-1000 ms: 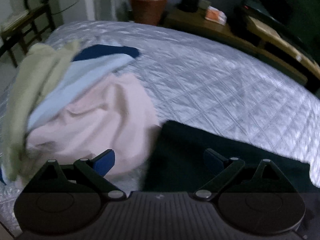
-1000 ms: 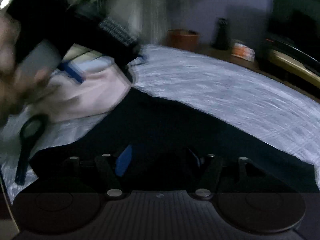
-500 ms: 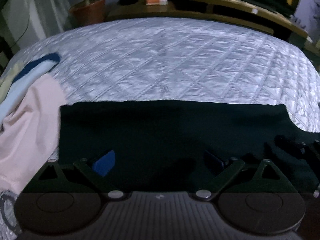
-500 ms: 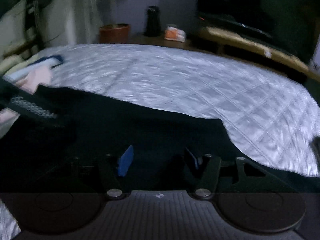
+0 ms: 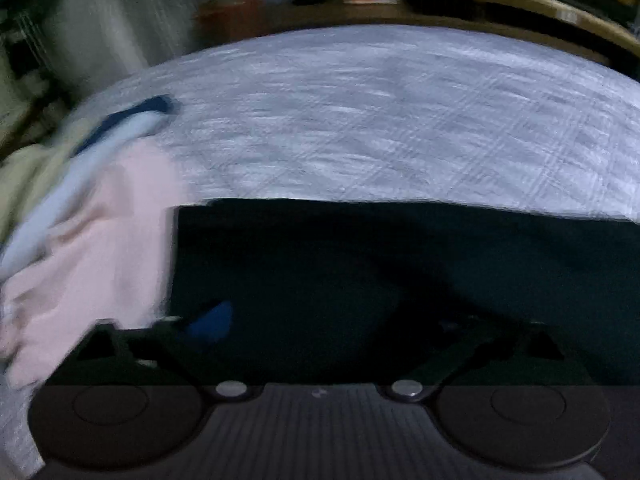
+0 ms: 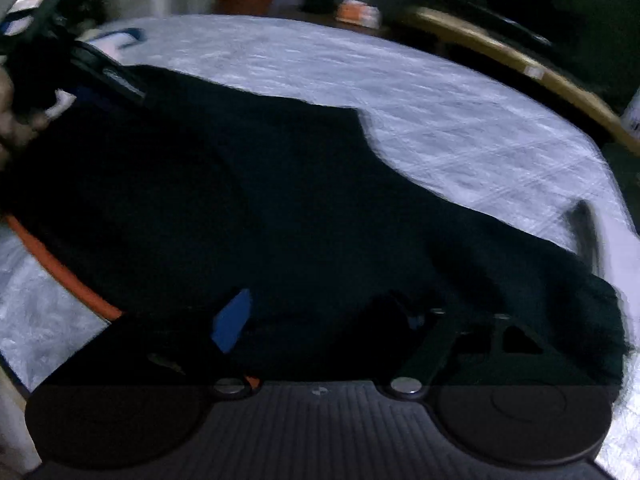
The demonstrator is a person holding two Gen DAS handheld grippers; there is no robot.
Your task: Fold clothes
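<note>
A black garment (image 5: 380, 264) lies spread flat on the quilted grey bed (image 5: 380, 120). It also shows in the right wrist view (image 6: 260, 200), with an orange-trimmed edge (image 6: 60, 268) at the left. My left gripper (image 5: 320, 320) is open, low over the garment's near left part. My right gripper (image 6: 320, 316) is open, low over the garment's near edge. The left gripper's body (image 6: 44, 68) appears at the far left of the right wrist view. Both views are motion-blurred.
A pile of pink, light blue and pale green clothes (image 5: 80, 220) lies on the bed left of the black garment. Beyond the bed stand a plant pot (image 6: 244, 0), a low wooden table (image 6: 500, 52) and an orange packet (image 6: 356, 12).
Both grippers have swung across the bed, so the views shifted. The left view now faces the garment's left edge and the clothes pile again. Both jaws stay open.
</note>
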